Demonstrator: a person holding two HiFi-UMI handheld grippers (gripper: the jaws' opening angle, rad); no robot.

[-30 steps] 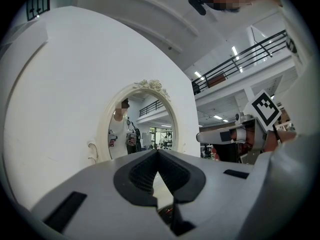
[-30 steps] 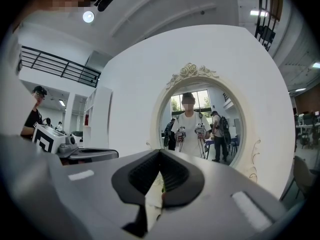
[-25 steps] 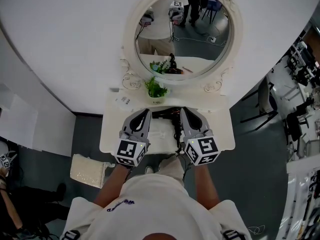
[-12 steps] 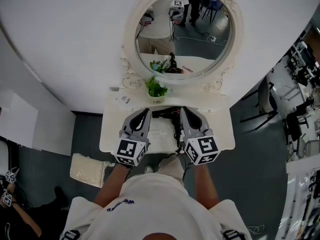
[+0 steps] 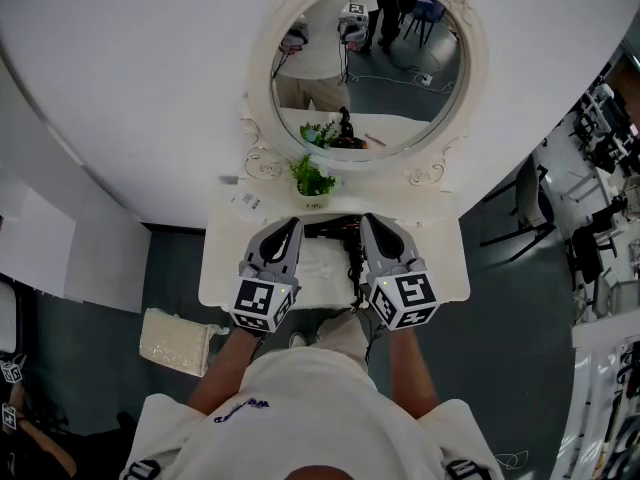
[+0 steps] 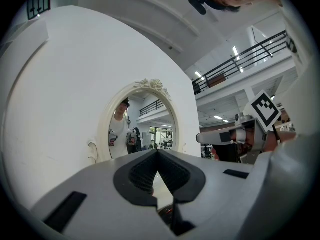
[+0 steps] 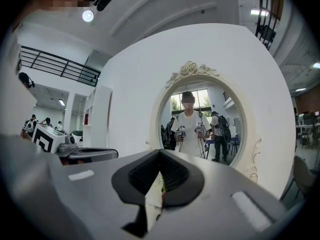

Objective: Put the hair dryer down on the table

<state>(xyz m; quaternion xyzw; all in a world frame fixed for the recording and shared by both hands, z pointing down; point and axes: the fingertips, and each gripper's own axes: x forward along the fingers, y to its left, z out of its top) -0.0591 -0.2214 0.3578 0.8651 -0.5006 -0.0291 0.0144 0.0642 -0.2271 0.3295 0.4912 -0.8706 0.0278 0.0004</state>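
Observation:
The black hair dryer lies on the white dressing table, its cord trailing toward the front edge. In the head view my left gripper hovers just left of it and my right gripper just right of it, with both tips pointing at the mirror. The left gripper has its dark pads meeting at the tip and nothing between them. The right gripper is likewise shut and empty. Neither gripper view shows the dryer itself.
An oval mirror in an ornate white frame stands at the table's back, with a small potted plant before it. A white cloth lies between the grippers. A cream cushion sits on the floor at left, chairs at right.
Both grippers and the hair dryer have stayed where they were. A person at the lower left edge of the head view has moved farther down and out.

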